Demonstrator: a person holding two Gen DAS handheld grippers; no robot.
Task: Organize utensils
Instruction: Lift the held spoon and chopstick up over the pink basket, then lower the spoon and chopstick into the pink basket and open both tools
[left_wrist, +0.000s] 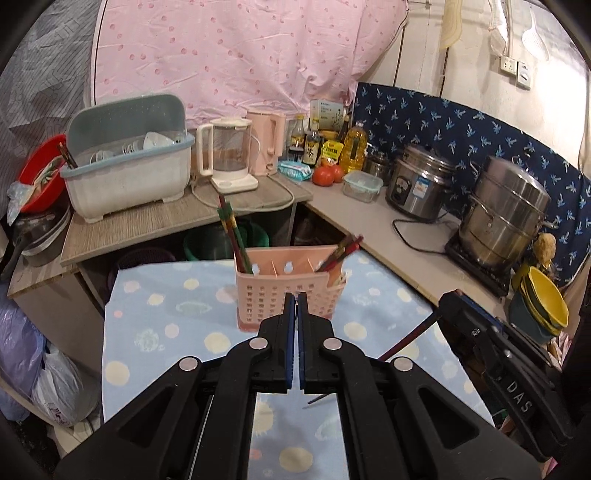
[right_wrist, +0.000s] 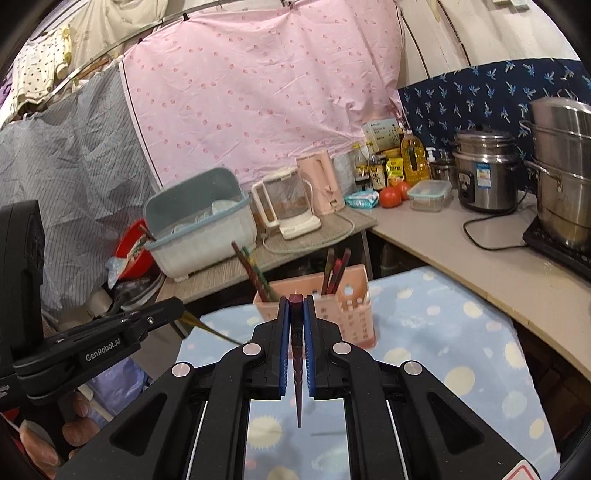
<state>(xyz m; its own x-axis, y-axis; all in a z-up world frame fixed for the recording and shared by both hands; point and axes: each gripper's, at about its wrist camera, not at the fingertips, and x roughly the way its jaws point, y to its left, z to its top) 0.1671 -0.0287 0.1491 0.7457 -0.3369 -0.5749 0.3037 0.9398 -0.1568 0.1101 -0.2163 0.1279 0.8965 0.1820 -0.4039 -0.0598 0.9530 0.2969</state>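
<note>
A pale pink plastic utensil holder (left_wrist: 286, 286), boxy with a grid of small rectangular holes in its walls and thin dividers inside, stands upright on the desk (left_wrist: 155, 317), which is covered by a soft, fleecy light-blue cloth printed with cream and pale dots. Slim lacquered chopsticks (left_wrist: 232, 236), dark red with green and yellow bands, lean in its left compartment, and another bunch of dark red chopsticks (left_wrist: 341, 251) leans out of the right compartment. The left gripper (left_wrist: 296, 295), matte black plastic with blue ribbed pads, hovers just in front of the holder with its fingers pressed together; the left wrist view shows nothing between the pads, while the right wrist view shows a thin yellowish-tipped stick (right_wrist: 207, 325) jutting from near its tip, and whether it is held cannot be told. The right gripper (right_wrist: 296, 301) has its fingers nearly closed on a single dark red chopstick (right_wrist: 297, 369), a slender tapered rod that runs back between the blue pads with its blunt end at the fingertips, in front of the holder (right_wrist: 332, 310). Behind, on a wood-grain counter (left_wrist: 155, 221), sit a grey-blue lidded dish rack (left_wrist: 129, 162), a clear glass kettle (left_wrist: 229, 155) and shiny stainless steel pots (left_wrist: 506, 218).
</note>
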